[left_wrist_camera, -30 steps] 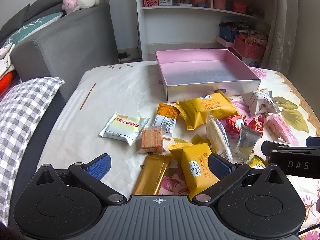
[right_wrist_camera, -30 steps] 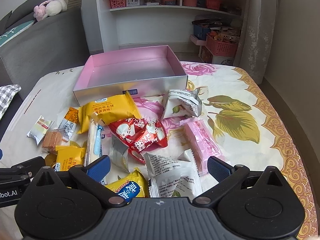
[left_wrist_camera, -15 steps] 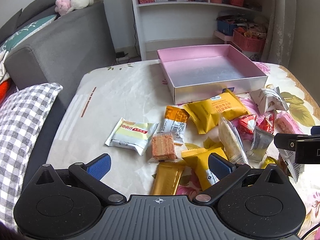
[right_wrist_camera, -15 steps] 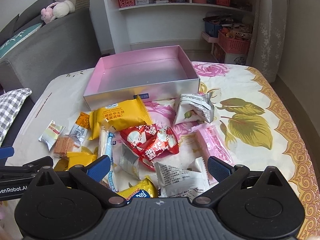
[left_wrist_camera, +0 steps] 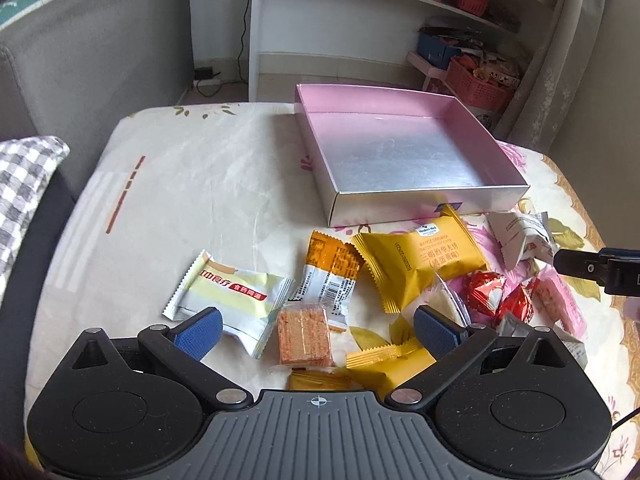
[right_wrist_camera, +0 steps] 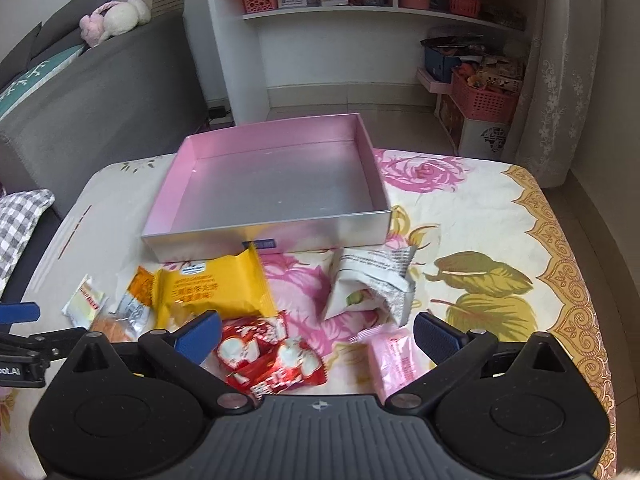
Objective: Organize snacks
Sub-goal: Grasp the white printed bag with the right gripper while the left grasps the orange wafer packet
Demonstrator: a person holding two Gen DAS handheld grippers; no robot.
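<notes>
A pink, silver-sided box [left_wrist_camera: 400,156] [right_wrist_camera: 276,184] stands empty at the table's far side. Loose snacks lie in front of it: a big yellow pack [left_wrist_camera: 420,260] [right_wrist_camera: 216,288], a pale green-white pack [left_wrist_camera: 228,296], an orange-and-white bar [left_wrist_camera: 328,276], a wafer [left_wrist_camera: 305,338], red packs [right_wrist_camera: 268,356], a white pouch [right_wrist_camera: 368,288] and a pink pack [right_wrist_camera: 396,360]. My left gripper [left_wrist_camera: 316,330] is open over the wafer. My right gripper [right_wrist_camera: 318,334] is open above the red and pink packs. Both hold nothing.
The table wears a floral cloth [right_wrist_camera: 480,280]. A grey sofa [left_wrist_camera: 92,52] with a checked cushion [left_wrist_camera: 24,184] stands to the left. A white shelf unit [right_wrist_camera: 360,40] and pink baskets [right_wrist_camera: 484,100] stand behind. The right gripper's finger [left_wrist_camera: 592,268] shows at the left view's right edge.
Both grippers have moved forward and lower toward the snacks and the box. The snacks lie where they were. Both stay open.
</notes>
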